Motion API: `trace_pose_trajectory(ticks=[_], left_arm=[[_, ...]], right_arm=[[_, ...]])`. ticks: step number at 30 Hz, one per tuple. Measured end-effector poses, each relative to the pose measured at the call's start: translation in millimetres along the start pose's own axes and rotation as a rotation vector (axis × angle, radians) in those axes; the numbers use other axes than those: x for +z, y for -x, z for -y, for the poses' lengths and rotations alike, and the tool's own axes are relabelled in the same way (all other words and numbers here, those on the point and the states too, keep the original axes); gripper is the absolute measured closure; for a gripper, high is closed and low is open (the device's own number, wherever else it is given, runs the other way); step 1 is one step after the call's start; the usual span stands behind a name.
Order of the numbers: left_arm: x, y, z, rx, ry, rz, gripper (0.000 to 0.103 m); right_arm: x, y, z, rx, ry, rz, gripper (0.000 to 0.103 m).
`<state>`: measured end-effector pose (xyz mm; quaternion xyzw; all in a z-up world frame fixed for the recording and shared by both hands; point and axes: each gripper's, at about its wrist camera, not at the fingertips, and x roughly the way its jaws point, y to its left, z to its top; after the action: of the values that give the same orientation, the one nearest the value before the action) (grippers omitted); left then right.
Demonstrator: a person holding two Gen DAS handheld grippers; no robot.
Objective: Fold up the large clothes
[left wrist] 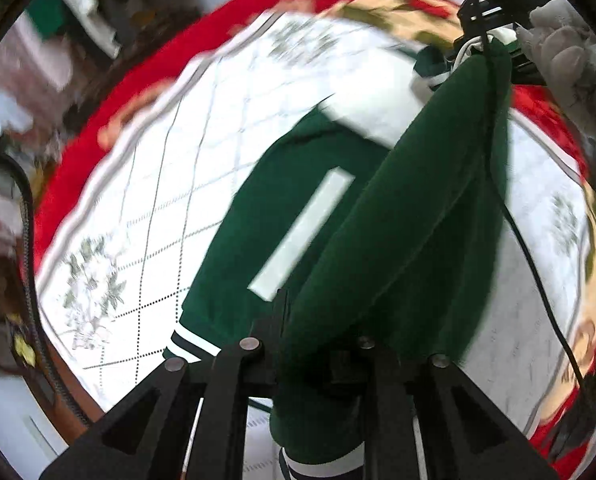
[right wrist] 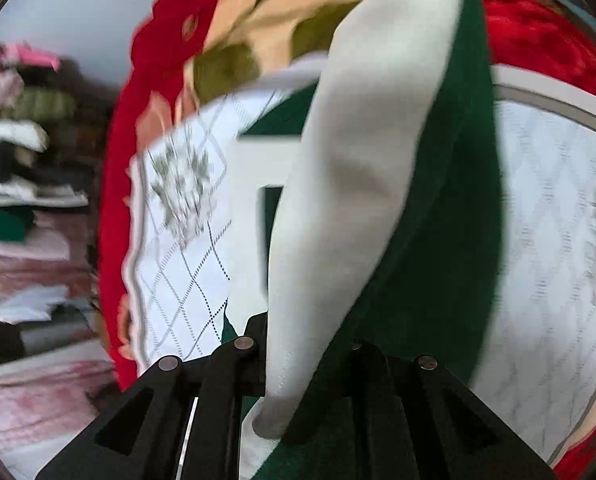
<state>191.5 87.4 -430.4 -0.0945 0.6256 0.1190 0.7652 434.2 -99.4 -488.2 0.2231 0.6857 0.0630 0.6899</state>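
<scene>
Both claws lifting one green-and-white jacket over the table: slip and snag risks.

Nearest us, the left claw is pinching a thick fold of the jacket by its green cloth, and the right claw is pinching the same jacket where white sleeve meets green. We judge either pinch could slip, since heavy cloth hangs slack and the pictures are blurred. Beyond, the rest of the jacket lies on the white patterned tablecloth; dragging it may bunch that cloth or spoil the fold. Farther off, a black cable trails beside the raised cloth and could catch. The red cover rims the table.
</scene>
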Motion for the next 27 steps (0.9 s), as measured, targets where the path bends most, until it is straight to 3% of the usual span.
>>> trace_pose_trajectory(ticks=[3, 5, 6, 8, 11, 14, 17, 20, 22, 25, 27], left_arm=[[2.6, -35.6, -36.9, -0.021, 0.088, -0.078, 0.077], [-0.8, -44.3, -57.9, -0.008, 0.128, -0.089, 0.058], [-5.0, -46.0, -69.7, 0.008, 0.149, -0.087, 0.051], [-14.2, -48.4, -89.6, 0.036, 0.184, -0.087, 0.029], [-28.1, -54.1, -119.7, 0.033, 0.252, -0.117, 0.010], [-32.0, -47.2, -125.4, 0.084, 0.257, -0.121, 0.010], [-30.2, -31.5, -118.9, 0.206, 0.227, -0.083, 0.010], [-26.8, -18.9, -107.1, 0.204, 0.234, -0.036, 0.010], [-19.4, -22.1, -92.0, 0.200, 0.199, -0.030, 0.010], [-14.6, -39.4, -80.3, 0.226, 0.137, -0.048, 0.010], [-8.0, -45.0, -79.2, 0.256, 0.122, -0.038, 0.010]], right_arm=[[2.9, -52.9, -27.6, -0.011, 0.044, -0.081, 0.079], [-0.2, -63.4, -34.4, 0.018, 0.083, -0.096, 0.071], [-1.7, -60.9, -37.7, 0.087, 0.114, -0.094, 0.068], [-2.9, -47.9, -33.6, 0.215, 0.158, -0.091, 0.067], [-1.4, -18.0, -1.5, 0.364, 0.139, -0.076, 0.065], [6.0, 15.7, 47.3, 0.394, 0.064, -0.005, 0.063], [20.5, 43.5, 119.4, 0.240, -0.003, 0.090, 0.062], [37.8, 37.6, 176.4, 0.162, -0.080, 0.099, 0.058], [48.4, 19.1, 195.0, 0.177, -0.096, 0.077, 0.053], [66.1, -29.4, 211.7, 0.293, -0.131, -0.003, 0.049], [73.3, -56.4, 214.1, 0.326, -0.159, -0.017, 0.039]])
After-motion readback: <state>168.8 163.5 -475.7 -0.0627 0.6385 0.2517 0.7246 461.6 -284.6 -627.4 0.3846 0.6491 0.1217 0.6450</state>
